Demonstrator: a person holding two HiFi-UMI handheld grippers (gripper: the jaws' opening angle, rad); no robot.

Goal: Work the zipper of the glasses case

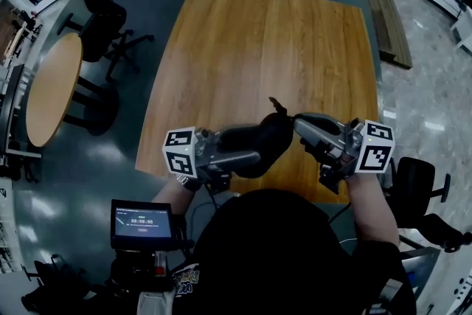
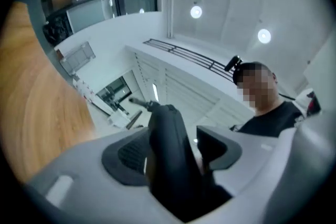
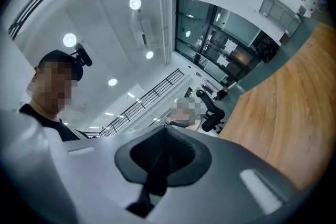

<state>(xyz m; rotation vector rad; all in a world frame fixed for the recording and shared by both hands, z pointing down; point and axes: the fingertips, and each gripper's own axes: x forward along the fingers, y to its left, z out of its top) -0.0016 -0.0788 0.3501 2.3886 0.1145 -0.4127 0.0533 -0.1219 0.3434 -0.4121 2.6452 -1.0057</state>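
Note:
The black glasses case point(image 1: 258, 138) is held in the air above the near edge of the wooden table point(image 1: 258, 48). My left gripper point(image 1: 254, 153) comes in from the left and is shut on the case's body. In the left gripper view the case point(image 2: 167, 134) stands between the two pads, and a small pull point(image 2: 139, 102) sticks out of its far end. My right gripper point(image 1: 296, 122) meets the case's right end from the right. Its jaws are shut on a thin black tab point(image 3: 156, 176), which runs down between the pads. Which part of the case the tab belongs to is hidden.
A round wooden table point(image 1: 51, 88) and black office chairs point(image 1: 99, 18) stand on the floor to the left. Another black chair point(image 1: 420, 195) is at the right. A small screen point(image 1: 141, 221) is mounted low at the left, near the person's body.

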